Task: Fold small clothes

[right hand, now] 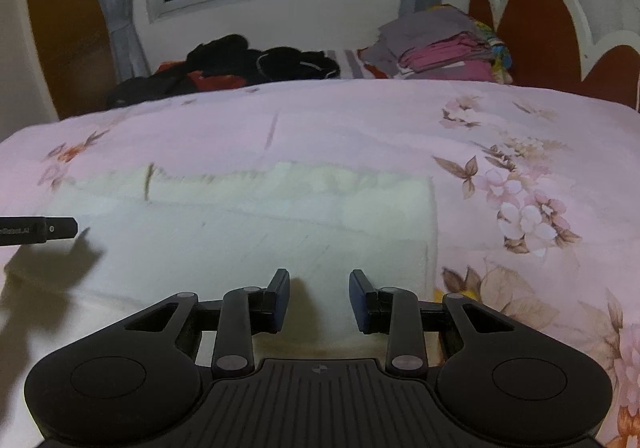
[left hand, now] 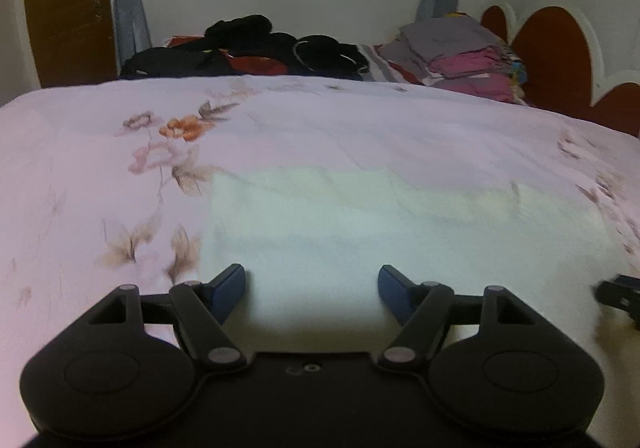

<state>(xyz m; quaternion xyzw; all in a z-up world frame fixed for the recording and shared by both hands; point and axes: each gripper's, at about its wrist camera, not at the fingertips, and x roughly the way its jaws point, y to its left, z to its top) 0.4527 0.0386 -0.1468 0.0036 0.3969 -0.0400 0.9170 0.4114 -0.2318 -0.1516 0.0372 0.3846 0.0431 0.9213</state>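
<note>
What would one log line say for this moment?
white cloth: flat on bed | left claw: open, empty | right claw: open, empty

White garment [left hand: 400, 232]: soft matt cloth, faintly ribbed far edge | Bedspread [left hand: 320, 128]: smooth pink floral cloth, light creases | Left gripper [left hand: 312, 280]: matt black plastic, blue matt pads | Right gripper [right hand: 319, 288]: matt black plastic, ribbed top plate | Headboard [right hand: 536, 32]: smooth brown panels, white trim

A bed covered by a pale pink floral bedspread [left hand: 100, 176] fills the frame, with a folded white cloth [left hand: 360, 224] at lower centre, a heap of black clothes [left hand: 256, 48] at upper centre, and a stack of folded grey and pink garments [left hand: 452, 52] at upper right.
</note>
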